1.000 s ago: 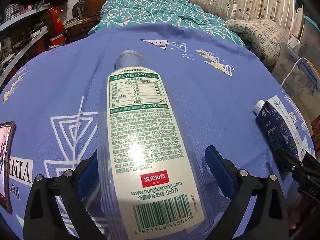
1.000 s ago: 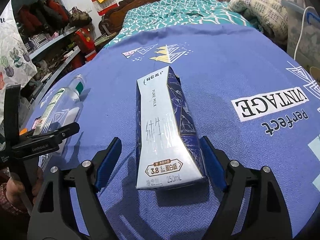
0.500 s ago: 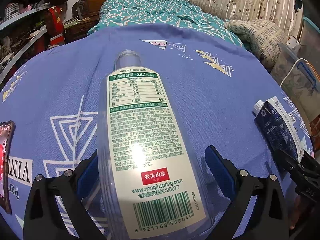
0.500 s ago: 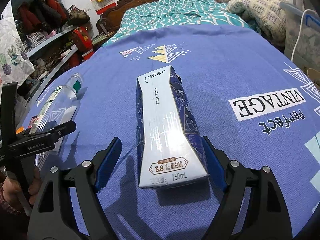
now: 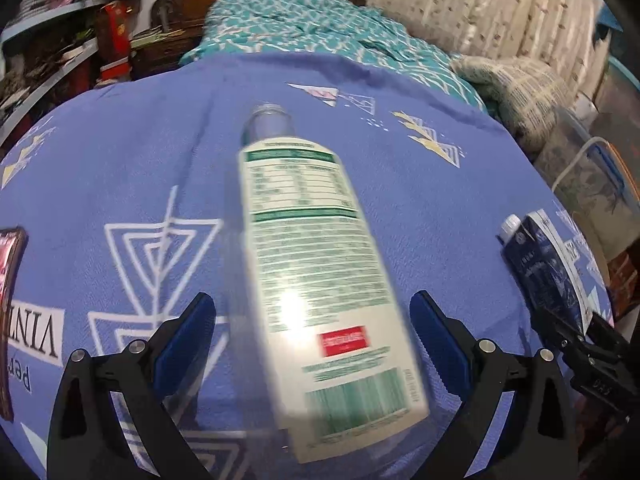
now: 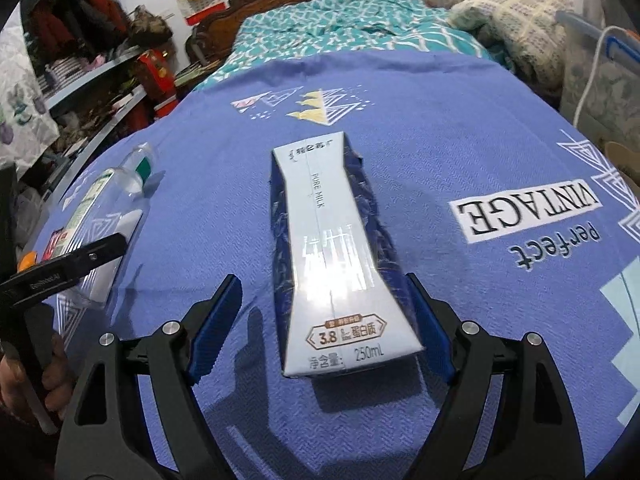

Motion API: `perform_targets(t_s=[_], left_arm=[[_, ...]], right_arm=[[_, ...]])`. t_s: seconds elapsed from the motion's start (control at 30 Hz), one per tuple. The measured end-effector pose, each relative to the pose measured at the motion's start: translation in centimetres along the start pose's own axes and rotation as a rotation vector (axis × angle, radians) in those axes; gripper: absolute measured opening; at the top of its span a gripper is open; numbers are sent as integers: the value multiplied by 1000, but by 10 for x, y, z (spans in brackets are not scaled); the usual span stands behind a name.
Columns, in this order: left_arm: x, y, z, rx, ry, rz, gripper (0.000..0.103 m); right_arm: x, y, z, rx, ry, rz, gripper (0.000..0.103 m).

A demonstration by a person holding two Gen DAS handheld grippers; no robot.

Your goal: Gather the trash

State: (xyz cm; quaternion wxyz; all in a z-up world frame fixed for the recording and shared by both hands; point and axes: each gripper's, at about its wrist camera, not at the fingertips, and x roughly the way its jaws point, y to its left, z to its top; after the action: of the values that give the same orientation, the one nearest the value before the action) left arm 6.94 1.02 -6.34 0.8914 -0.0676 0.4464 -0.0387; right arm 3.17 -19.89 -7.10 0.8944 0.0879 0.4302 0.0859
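A clear plastic bottle [image 5: 312,280] with a white and green label lies on the blue tablecloth [image 5: 420,184], blurred and slanted. My left gripper [image 5: 310,295] is open, with one blue pad on each side of the bottle's lower half. A white and navy milk carton [image 6: 332,264] lies flat between the open jaws of my right gripper [image 6: 323,280]. Its right pad sits close against the carton's side and the left pad stands clear. The bottle [image 6: 116,200] and a left fingertip [image 6: 80,256] show at the left of the right wrist view. The carton [image 5: 552,264] shows at the right of the left wrist view.
A red-cased flat object [image 5: 8,280] lies at the cloth's left edge. Behind the table is a bed with teal bedding [image 6: 340,24]. Cluttered shelves [image 6: 92,80] stand to the left, and a clear storage box with a white cable [image 6: 592,80] is on the right. A hand [image 6: 24,380] holds the left gripper.
In the left wrist view the bottle's base has swung to the right between the jaws and is now blurred. The carton and the right gripper look almost unchanged.
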Motion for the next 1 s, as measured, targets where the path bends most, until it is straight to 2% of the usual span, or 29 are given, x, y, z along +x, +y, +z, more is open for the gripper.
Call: perform_targets(t_s=[0.13, 0.3, 0.33, 0.4, 0.47, 0.5, 0.53, 0.6, 0.67, 0.73, 0.9, 1.0], left_arm=[[-5, 14, 2, -72, -24, -40, 94], [-9, 28, 5, -135, -26, -63, 94], [-10, 30, 6, -141, -31, -60, 94], [-13, 31, 7, -149, -43, -52, 94], [-12, 31, 8, -146, -46, -57, 91], [-11, 30, 8, -140, -44, -69, 87], [-9, 27, 7, -128, -36, -91, 76], [-8, 20, 6, -102, -26, -111, 66], [-8, 8, 6, -56, -34, -89, 66], [-5, 2, 7, -36, -24, -109, 66], [1, -31, 4, 39, 9, -197, 66], [4, -59, 0, 106, 34, -264, 66]], right_arm=[[-5, -3, 2, 15, -23, -17, 82], [-4, 21, 6, -92, -30, -52, 83], [-3, 25, 8, -113, -31, -64, 81], [0, 30, 10, -142, -22, -81, 53], [3, 29, 11, -134, -5, -70, 53], [3, 26, 12, -110, -2, -52, 53], [2, 23, 11, -82, 3, -28, 53], [-2, 13, 8, -19, 11, 17, 53], [-9, 1, 5, 34, 7, 26, 53], [-18, -14, 1, 78, -9, 8, 53], [-39, -52, -15, 187, -17, -16, 53], [-49, -59, -26, 229, -14, -6, 53]])
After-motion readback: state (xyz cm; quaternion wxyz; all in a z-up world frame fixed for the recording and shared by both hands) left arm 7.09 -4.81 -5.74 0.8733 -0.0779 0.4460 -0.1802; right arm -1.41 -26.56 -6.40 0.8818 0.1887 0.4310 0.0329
